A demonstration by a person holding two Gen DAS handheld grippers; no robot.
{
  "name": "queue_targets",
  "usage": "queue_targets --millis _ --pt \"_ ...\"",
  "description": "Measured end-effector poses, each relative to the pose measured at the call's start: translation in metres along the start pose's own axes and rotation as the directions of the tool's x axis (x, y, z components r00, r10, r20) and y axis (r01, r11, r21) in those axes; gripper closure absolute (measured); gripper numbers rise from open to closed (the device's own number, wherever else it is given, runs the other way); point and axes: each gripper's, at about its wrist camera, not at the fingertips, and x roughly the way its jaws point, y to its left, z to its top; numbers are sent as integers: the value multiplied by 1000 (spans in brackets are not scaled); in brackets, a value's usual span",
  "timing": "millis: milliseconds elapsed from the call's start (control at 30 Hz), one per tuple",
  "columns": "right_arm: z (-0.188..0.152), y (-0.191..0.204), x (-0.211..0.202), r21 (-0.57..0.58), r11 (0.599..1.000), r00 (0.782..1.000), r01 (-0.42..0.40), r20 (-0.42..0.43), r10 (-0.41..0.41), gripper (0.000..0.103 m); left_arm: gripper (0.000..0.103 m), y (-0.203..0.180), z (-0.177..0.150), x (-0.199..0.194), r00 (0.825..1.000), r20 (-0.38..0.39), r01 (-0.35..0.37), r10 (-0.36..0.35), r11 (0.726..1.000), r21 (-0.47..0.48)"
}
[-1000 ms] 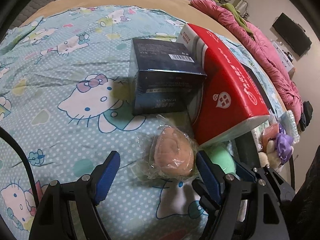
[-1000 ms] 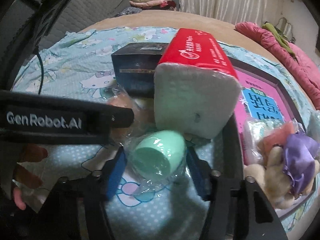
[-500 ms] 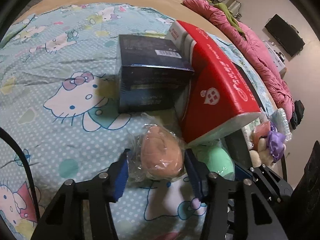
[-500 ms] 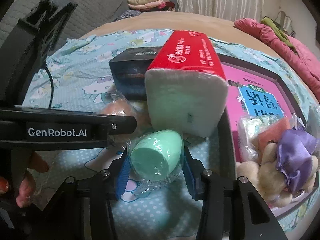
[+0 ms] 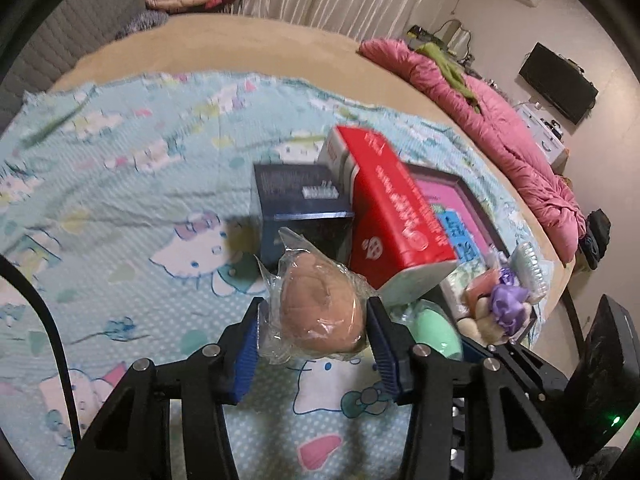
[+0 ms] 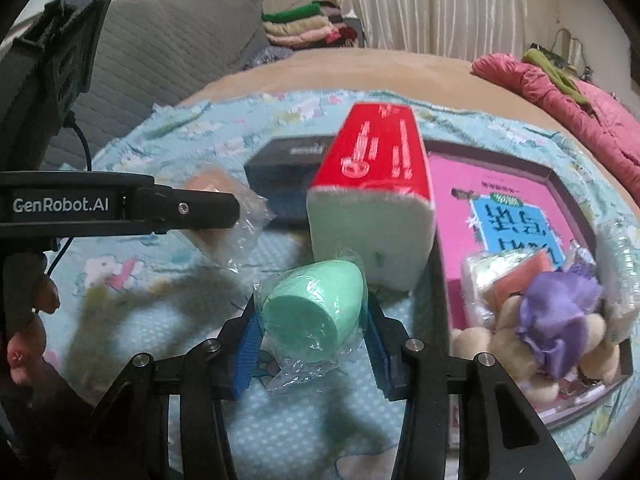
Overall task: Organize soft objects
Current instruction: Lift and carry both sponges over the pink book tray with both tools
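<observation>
A bed under a blue cartoon sheet (image 5: pixel 120 208) fills both views, with curtains and folded clothes far behind.

Nearest in the left view, low centre, the left gripper (image 5: pixel 312 336) is clamped on a wrapped tan sponge (image 5: pixel 320 316), which looks lifted clear of the sheet. In the right view, low centre, the right gripper (image 6: pixel 312 320) is clamped on a wrapped green sponge (image 6: pixel 312 308), loose wrap hanging below it. Behind them stand a dark box (image 5: pixel 300 204) and a red tissue pack (image 6: pixel 372 200), then a tray (image 6: pixel 568 184) at right holding a pink book (image 6: pixel 480 184) and a plush toy (image 6: pixel 560 316).

To do this step well, I would keep both grips steady and gentle, since the slick wrap could slide on the pads, and raise each sponge above the tissue pack before carrying it toward the tray, if that is where soft things go.

The right view alone shows the tray's inside and free room, the left gripper from the side at mid left, and a hand (image 6: pixel 28 320) at the left edge. The left view alone shows a pink quilt (image 5: pixel 500 120) stretching far along the right and a dark screen (image 5: pixel 560 84) on the wall.
</observation>
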Motion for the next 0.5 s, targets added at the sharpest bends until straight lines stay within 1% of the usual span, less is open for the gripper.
queue_targets --millis 167,300,500 --pt "11 -14 -43 62 998 993 -19 114 12 55 53 -16 7 -24 999 53 -3 2 1000 25" --pt "17 -33 -72 124 992 982 -20 187 -4 55 53 -40 11 -31 998 62 6 -10 999 52" --pt "19 -71 -111 218 976 962 17 264 -76 55 53 -83 7 -32 998 55 30 -37 992 122"
